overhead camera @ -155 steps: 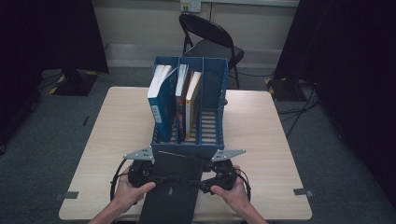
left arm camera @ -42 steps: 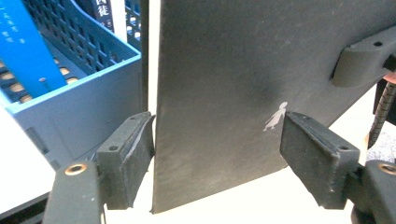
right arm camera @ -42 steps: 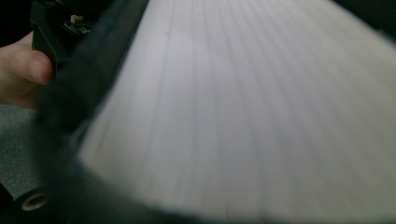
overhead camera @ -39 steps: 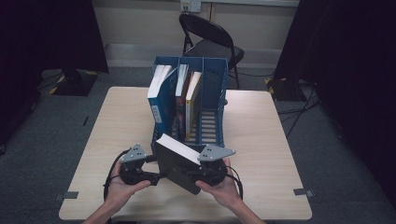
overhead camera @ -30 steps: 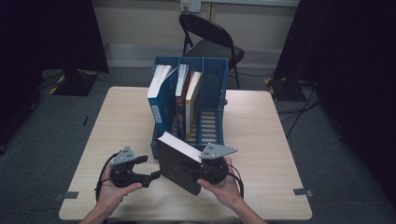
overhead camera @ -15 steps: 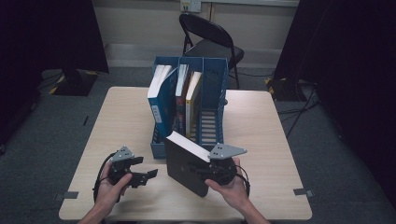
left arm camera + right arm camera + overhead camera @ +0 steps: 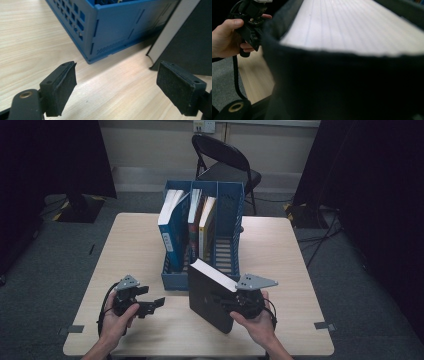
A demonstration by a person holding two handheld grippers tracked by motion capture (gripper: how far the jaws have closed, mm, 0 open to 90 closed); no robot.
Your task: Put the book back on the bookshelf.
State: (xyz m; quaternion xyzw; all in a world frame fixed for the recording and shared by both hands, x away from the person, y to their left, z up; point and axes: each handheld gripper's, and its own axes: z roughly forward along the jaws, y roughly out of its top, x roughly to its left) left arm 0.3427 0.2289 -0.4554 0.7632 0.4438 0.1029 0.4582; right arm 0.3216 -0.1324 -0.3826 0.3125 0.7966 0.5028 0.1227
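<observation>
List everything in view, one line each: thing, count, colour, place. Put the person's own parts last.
Table: one, light wood, centre of the room.
File rack: one, blue, on the table's middle, open top, with dividers.
Books in the rack: three, one blue-covered, two with pale page edges showing, upright or leaning in the left and middle slots.
Black book: one, black cover, white pages, tilted on the table in front of the rack, held at its right side.
Folding chair: one, black, behind the table.
Floor tape: dark strips on the grey carpet beside the table.
Left hand-held gripper: one, black, near the table's front left, jaws open on nothing.
Right hand-held gripper: one, black, clamped on the black book.
Hands: two, at the bottom edge.
</observation>
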